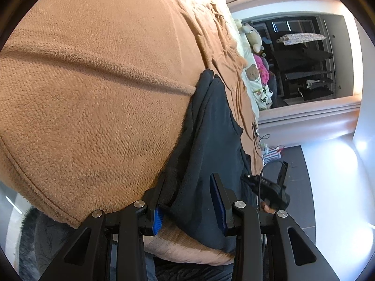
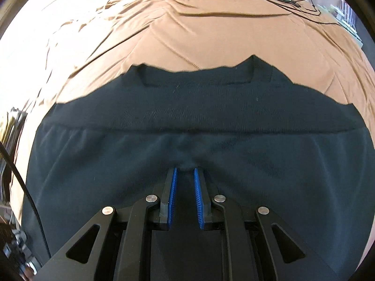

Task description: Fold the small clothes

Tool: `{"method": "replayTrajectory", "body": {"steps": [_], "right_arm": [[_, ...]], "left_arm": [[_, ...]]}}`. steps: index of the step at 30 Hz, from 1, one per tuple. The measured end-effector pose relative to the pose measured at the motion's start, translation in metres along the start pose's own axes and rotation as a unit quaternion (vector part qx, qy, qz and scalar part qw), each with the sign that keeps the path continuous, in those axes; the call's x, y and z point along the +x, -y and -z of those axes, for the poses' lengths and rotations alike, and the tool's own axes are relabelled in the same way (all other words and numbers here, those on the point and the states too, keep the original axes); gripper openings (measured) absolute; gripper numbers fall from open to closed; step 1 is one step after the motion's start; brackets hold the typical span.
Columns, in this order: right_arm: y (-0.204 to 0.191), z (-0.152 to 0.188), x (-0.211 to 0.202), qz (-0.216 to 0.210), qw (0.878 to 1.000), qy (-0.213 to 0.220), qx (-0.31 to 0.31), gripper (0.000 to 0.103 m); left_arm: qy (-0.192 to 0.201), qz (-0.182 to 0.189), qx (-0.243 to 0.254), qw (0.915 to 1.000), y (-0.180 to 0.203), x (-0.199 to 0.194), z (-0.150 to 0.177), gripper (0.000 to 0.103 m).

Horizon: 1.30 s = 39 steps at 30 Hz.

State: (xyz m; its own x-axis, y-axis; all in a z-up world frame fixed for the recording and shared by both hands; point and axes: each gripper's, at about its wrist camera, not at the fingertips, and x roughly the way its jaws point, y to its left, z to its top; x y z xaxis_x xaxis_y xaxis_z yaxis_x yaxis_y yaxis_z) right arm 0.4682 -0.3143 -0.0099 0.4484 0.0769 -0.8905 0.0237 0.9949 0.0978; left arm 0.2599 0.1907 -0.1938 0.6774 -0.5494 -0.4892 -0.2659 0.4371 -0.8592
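Because the dark garment (image 2: 187, 121) lies spread on the brown bed cover (image 2: 187, 30), a thin pinch could slip, or snag the cover beneath and drag it into the fold. The right gripper (image 2: 185, 175) points steeply down at the cloth below the waistband; its fingers (image 2: 173, 187) stand nearly together, with a small pucker of fabric gathered at their tips. The left gripper (image 1: 187, 199) has its fingers partly open, with a thick bunch of the garment's edge between them.
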Motion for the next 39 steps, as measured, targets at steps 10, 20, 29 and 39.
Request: {"method": "replayTrajectory", "body": {"steps": [10,20,29,39], "right_arm": [[-0.001,-0.028,-0.011,0.013,0.999,0.03,0.002,0.01],[-0.004,-0.055,0.041,0.016,1.0,0.002,0.008,0.01],[-0.019,-0.076,0.063,0.059,0.998,0.005,-0.026,0.01],[-0.022,-0.073,0.025,0.026,0.999,-0.026,-0.005,0.011]], "left_arm": [[-0.007,0.001,-0.017,0.9998,-0.006,0.002,-0.001,0.026],[-0.004,0.002,-0.035,0.9994,-0.008,0.001,-0.001,0.026],[0.015,0.029,-0.061,0.9976,-0.019,-0.004,0.002,0.016],[0.034,0.085,-0.077,0.9928,-0.016,-0.011,0.009,0.014]]}}
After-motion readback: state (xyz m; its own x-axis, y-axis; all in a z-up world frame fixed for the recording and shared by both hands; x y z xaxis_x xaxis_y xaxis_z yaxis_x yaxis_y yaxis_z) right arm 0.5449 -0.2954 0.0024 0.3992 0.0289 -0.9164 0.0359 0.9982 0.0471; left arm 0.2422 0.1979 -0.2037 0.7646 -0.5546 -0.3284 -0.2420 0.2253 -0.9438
